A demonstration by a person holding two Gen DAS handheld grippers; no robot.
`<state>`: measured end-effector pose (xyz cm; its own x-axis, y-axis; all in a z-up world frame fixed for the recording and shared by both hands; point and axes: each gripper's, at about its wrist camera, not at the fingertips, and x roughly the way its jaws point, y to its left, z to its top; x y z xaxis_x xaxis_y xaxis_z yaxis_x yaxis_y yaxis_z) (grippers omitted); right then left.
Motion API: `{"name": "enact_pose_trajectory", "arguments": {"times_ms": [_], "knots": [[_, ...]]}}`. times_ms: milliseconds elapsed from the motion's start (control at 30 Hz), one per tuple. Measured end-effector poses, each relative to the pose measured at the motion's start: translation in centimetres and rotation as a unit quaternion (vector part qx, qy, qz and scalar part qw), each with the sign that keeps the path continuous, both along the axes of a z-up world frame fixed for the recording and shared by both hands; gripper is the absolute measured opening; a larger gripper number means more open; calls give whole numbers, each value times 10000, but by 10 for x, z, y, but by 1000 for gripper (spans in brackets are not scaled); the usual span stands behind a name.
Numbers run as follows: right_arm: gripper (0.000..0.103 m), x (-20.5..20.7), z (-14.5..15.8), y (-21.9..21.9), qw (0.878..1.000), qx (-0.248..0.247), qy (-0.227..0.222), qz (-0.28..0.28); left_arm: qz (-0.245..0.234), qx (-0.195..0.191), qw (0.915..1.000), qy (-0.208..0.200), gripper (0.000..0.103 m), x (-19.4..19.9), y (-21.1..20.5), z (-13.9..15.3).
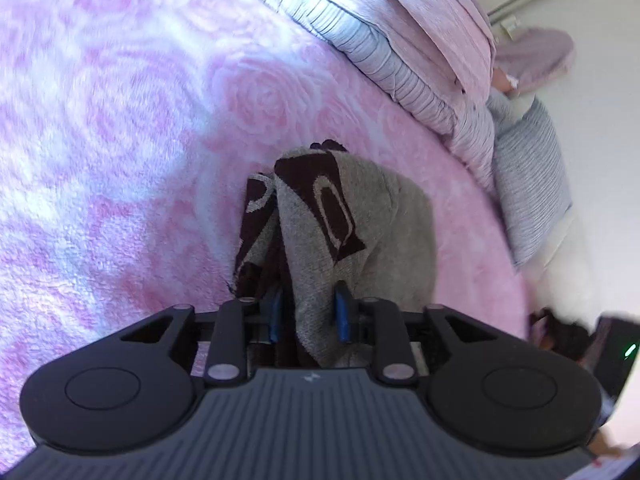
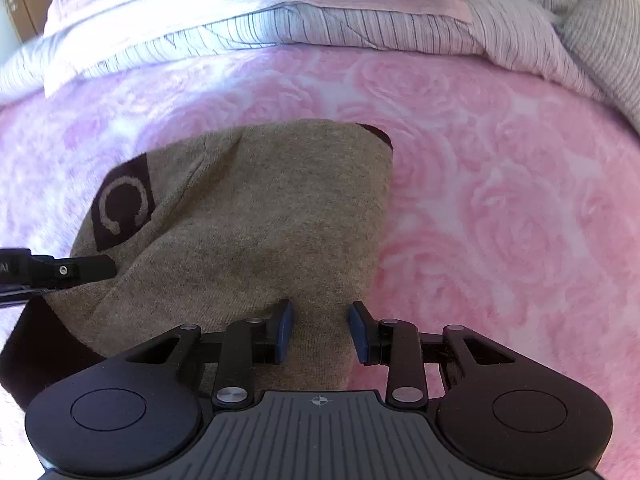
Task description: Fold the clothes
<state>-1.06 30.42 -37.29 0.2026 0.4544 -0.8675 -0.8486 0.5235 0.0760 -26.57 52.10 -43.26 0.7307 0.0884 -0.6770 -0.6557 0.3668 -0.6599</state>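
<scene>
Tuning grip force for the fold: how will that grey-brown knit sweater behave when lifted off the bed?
Probably floppy: the sweater drapes in soft folds from the left gripper and sags between it and the right gripper. Likely light, since a small pinch carries it. The fuzzy knit may drag on the plush pink blanket rather than slide.

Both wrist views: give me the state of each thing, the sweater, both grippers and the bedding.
Grey-brown sweater: bunched and lifted, draping down to the pink blanket, not yet folded flat.
Left gripper: fabric bunched between its blue pads; shut on the sweater.
Right gripper: sweater edge fills the gap between its pads; shut on it.
Pink rose blanket: spread flat over the bed.
Striped duvet: heaped along the far edge.
</scene>
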Motion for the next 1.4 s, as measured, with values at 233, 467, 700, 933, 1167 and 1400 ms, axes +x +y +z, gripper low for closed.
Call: {"name": "enact_pose_trajectory", "arguments": {"times_ms": [233,467,700,933,1167,1400], "knots": [[30,7,2,-6,9993,185,268,-164,253,16,9995,-212,36,14,39,5],[30,8,-3,-10,9992,305,253,-46,291,341,9989,144,5,14,51,-2],[36,39,4,-12,9960,409,790,-35,470,135,9984,273,24,15,55,-9],[37,122,-8,-4,9691,1497,1539,-1214,311,223,9981,473,28,30,68,-11],[37,117,-5,-24,9782,1010,1417,-1133,427,322,9961,703,29,12,55,4],[38,52,17,-96,9692,1052,2014,-948,185,-143,9995,188,49,-33,-10,46]]}}
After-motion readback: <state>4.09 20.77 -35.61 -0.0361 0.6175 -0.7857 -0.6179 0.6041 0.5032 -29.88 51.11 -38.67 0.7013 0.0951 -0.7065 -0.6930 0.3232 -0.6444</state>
